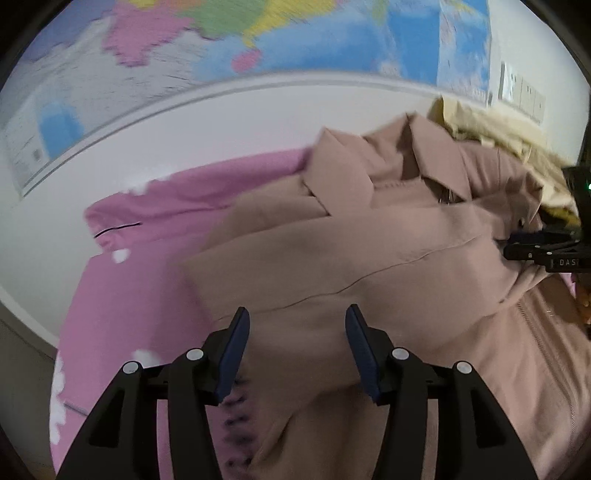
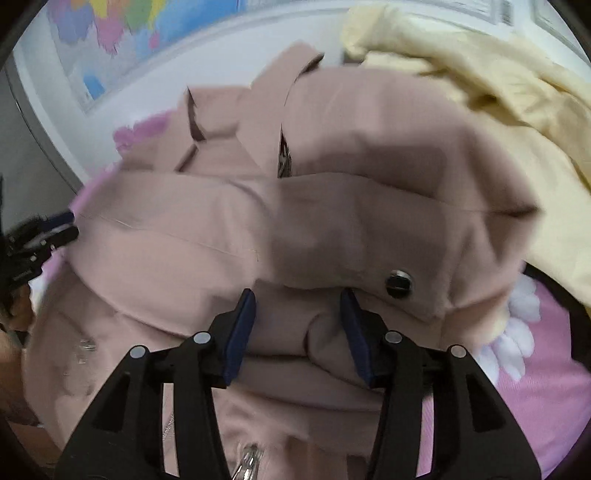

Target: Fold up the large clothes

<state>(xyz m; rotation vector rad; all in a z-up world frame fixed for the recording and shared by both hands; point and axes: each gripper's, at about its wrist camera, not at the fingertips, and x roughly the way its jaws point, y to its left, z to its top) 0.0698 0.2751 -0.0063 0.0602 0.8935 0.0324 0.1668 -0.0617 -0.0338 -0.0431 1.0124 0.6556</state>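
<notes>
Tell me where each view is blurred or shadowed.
Left wrist view: the wall map and the dusty-pink jacket smear with motion, while the fingers stay sharp. Right wrist view: a dark shadow crosses the jacket; the cream garment is soft.

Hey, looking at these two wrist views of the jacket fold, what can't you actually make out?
- Pink jacket: its hem and sleeves run off the frame edge in both views.
- Cream garment, right wrist view: motion blur hides what it is.
- Wall map, left wrist view: text is blurred and cut off at the top.
- Pink bedsheet: mostly covered by the jacket.
- Right hand-held gripper: whether the open pads touch the fabric is unclear.
</notes>
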